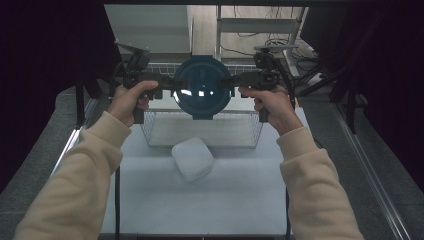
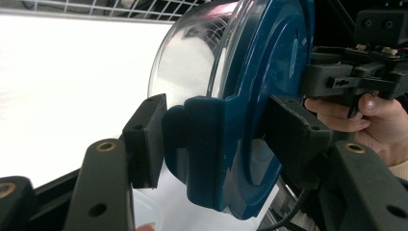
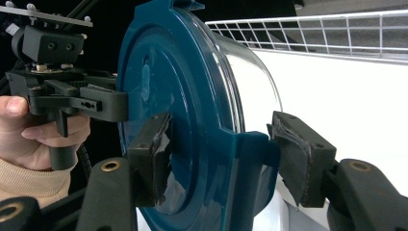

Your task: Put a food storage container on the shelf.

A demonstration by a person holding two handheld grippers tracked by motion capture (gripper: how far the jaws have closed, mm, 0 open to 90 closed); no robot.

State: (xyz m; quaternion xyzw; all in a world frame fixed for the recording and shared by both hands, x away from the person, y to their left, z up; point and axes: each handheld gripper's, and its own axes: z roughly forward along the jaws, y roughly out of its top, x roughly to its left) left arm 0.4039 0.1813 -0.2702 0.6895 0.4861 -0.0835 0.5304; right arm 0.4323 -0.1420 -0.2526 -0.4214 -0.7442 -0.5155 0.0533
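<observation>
Both forearms reach forward, level, hands raised above the wire basket (image 1: 200,131). Left gripper (image 1: 167,86) and right gripper (image 1: 234,82) each clamp a side latch of the round container (image 1: 202,87), held on edge between them, blue lid (image 3: 163,96) facing the person. Gripper views reveal its clear bowl (image 2: 192,62); high view adds a white box (image 1: 192,158) on the counter (image 1: 200,205).

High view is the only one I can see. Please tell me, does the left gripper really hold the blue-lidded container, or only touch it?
Observer: It holds it. The left gripper is clamped on a latch tab of the blue-lidded container, with one pad on the lid face.
Operator: And the right gripper, is it the same?
Observer: Yes, the right gripper is clamped on the opposite latch tab. The covering of its pads looks torn.
</observation>
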